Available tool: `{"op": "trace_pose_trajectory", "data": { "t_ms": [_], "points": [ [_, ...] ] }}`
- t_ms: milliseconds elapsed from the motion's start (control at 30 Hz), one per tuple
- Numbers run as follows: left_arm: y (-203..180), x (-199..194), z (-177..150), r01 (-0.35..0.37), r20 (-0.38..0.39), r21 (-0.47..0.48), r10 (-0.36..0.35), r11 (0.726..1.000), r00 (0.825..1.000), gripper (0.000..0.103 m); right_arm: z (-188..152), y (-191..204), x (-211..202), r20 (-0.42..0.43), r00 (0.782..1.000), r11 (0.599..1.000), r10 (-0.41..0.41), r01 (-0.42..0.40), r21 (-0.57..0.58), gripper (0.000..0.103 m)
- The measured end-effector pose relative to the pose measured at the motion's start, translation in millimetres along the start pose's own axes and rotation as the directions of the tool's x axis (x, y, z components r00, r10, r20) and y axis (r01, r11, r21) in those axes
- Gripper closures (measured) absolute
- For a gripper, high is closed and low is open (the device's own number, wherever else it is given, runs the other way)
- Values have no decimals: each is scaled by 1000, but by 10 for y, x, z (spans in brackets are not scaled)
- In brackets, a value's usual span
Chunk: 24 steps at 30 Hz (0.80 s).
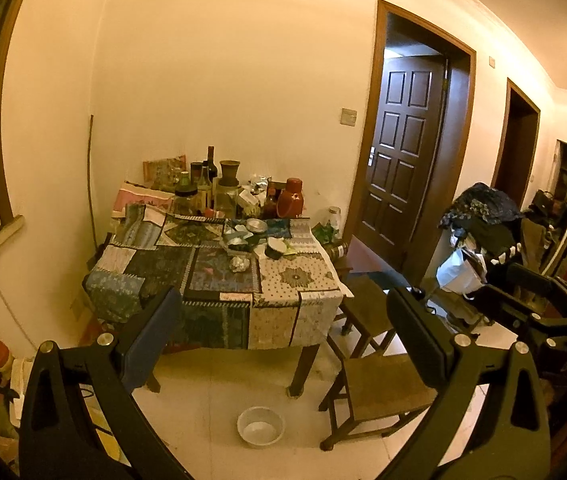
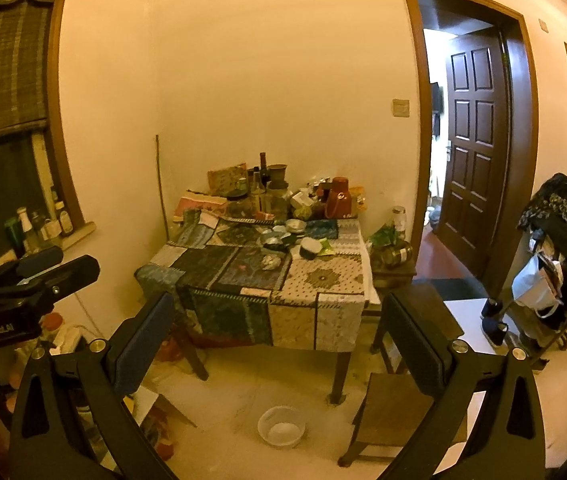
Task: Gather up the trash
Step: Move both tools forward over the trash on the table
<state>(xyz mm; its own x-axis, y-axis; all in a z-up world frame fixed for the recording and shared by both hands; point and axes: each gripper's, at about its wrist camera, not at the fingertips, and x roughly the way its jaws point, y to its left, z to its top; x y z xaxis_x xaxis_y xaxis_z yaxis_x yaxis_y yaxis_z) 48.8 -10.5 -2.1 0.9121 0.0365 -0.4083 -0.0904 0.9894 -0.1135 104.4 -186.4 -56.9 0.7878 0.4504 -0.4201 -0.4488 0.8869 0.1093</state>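
Trash lies mid-table on the patchwork cloth [image 1: 155, 264]: a crumpled foil ball [image 1: 239, 264] [image 2: 269, 262], crushed foil trays [image 1: 237, 240] [image 2: 273, 240], a round white-lidded tub [image 1: 276, 247] [image 2: 309, 248] and a green wrapper [image 2: 326, 246]. A white plastic basin [image 1: 260, 426] [image 2: 281, 426] sits on the floor by the table's front leg. My left gripper [image 1: 283, 320] is open and empty, well short of the table. My right gripper [image 2: 281, 320] is open too, holding nothing, equally far back.
Bottles, jars and a red flask [image 1: 290, 198] crowd the table's back. Two wooden stools [image 1: 379, 392] [image 1: 367, 304] stand to the right of it. A dark door [image 1: 399, 152] is ajar. A loaded rack [image 1: 479, 232] fills the right side. Clutter lies on the floor at left [image 2: 63, 340].
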Motion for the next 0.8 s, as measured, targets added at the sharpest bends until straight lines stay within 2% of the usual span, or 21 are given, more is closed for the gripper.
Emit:
{"op": "trace_pose_trajectory", "data": {
  "t_ms": [167,333,567,800],
  "points": [
    [76,297,166,-19,8,-12,19,1000,1000,0,124,-108,210,4,1000,1000,-16,16,12,0],
    [298,777,308,-26,2,-31,26,999,1000,0,199,-168,553,-11,999,999,-36,36,21,0],
    [697,1586,637,-10,-15,-31,10,999,1000,0,415,-103,1206,-46,998,997,-53,55,58,0],
    [1126,2351,1000,21,-50,14,-21,1000,999,0,701,58,1912,-104,992,990,-65,77,117,0]
  ]
}}
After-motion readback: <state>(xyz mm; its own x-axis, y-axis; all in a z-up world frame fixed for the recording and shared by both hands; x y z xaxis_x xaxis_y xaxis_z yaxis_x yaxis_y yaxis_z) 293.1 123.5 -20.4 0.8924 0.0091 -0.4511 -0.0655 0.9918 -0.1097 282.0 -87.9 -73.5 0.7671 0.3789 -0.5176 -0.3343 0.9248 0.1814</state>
